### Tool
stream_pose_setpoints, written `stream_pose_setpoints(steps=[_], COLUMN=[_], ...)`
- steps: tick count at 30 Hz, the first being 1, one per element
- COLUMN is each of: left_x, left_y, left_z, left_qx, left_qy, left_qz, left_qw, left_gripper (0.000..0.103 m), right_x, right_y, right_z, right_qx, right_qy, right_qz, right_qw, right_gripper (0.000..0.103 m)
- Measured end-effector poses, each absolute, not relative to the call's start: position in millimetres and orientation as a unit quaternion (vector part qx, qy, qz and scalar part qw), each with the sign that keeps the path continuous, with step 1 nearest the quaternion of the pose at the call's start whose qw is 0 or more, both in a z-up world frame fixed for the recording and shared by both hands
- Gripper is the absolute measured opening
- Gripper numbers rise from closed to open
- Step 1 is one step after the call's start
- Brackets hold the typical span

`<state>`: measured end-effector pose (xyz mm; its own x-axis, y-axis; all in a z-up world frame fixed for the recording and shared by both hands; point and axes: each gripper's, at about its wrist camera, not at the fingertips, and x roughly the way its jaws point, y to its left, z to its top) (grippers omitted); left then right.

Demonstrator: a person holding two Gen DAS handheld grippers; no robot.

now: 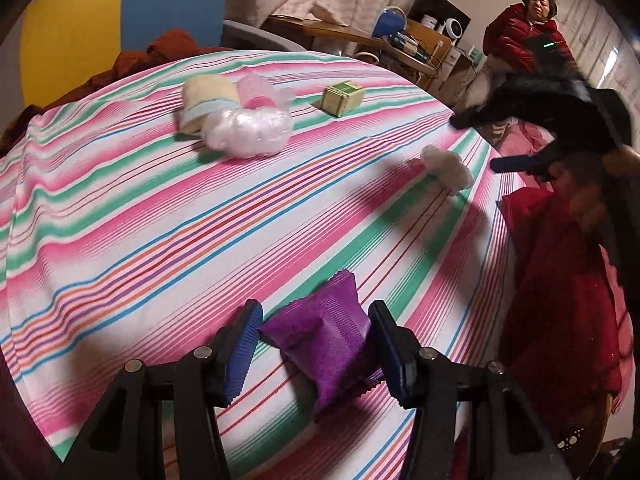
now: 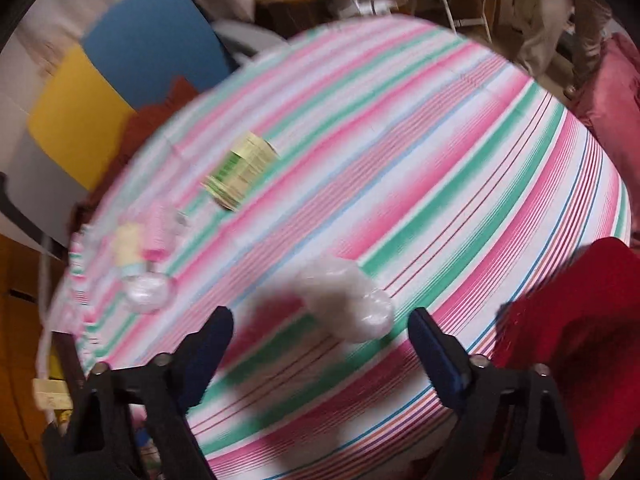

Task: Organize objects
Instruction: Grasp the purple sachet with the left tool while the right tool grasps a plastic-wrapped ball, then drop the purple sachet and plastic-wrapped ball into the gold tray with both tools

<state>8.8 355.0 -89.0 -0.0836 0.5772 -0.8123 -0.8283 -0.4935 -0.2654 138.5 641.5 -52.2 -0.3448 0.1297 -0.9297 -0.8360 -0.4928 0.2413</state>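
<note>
L wrist cam: my left gripper point(image 1: 314, 354) has the purple packet point(image 1: 326, 340) sitting right between the blue pads point(image 1: 240, 354). Pads flank it on both sides, look to be pressing its edges, the foil bulges up in the middle, so I call that clamped on the packet, tho I can't tell if it's lifted clear of the striped cloth point(image 1: 140, 220). Packet's long axis runs fwd-back, along my fingers, serrated end pointing away. Far ahead-left sits the cluster: cream towel roll point(image 1: 204, 100), pink bottle point(image 1: 256, 92), clear plastic wad point(image 1: 248, 130), all touching. Green box point(image 1: 344, 98) stands apart to their right. Small white wad point(image 1: 446, 166) lies near the cloth's right edge, and my right gripper point(image 1: 516, 162) hangs just beside it, blurred. A person in a red jacket point(image 1: 524, 36) sits well behind.

R wrist cam: blurry, moving fast. Right gripper point(image 2: 322, 344) is spread wide, nothing in it. White wad point(image 2: 346, 300) is dead ahead, just past the tips, a bit right of centre, long axis slanting left-far to right-near, across my fingers. So right hand is the nearer one for it by far. Green box point(image 2: 240, 170) and the cluster point(image 2: 144, 256) lie well off to the far left. I reckon next is push fwd, straddle the wad, then squeeze.
</note>
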Motion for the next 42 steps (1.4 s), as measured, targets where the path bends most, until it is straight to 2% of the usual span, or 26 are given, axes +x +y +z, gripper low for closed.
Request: stream_pose_setpoints(steps=[1,4,5,8,19,30,42], left_x=[8,8,8,9,12,8,-6], left_y=[354,356,356,354,337,299,234], left_z=[-90,-91,-91,-91,-87,-53,-11], left_qx=[-0.473,-0.473,-0.473,-0.467,-0.464,-0.422,-0.372], left_qy=[0.129,0.126,0.126,0.124,0.118,0.109,0.075], left_qz=[0.724,0.724,0.725,0.728,0.746,0.799,0.862], left_qw=[0.486,0.486,0.486,0.486,0.463,0.413,0.337], left_gripper=[0.056,0.056,0.055,0.055,0.054,0.053,0.053], right_x=[137,124,120,115,109,62,18], right_y=[646,655,655,650,631,556,472], right_z=[-59,-78,-86,-88,-77,-56,-34], right_qx=[-0.476,-0.519,-0.535,-0.541,-0.527,-0.546,-0.498], right_qy=[0.379,0.365,0.364,0.354,0.338,0.227,0.146], right_qz=[0.719,0.696,0.687,0.692,0.734,0.785,0.845], right_qw=[0.335,0.335,0.331,0.321,0.263,0.183,0.128], right_gripper=[0.082,0.066,0.054,0.047,0.045,0.045,0.045])
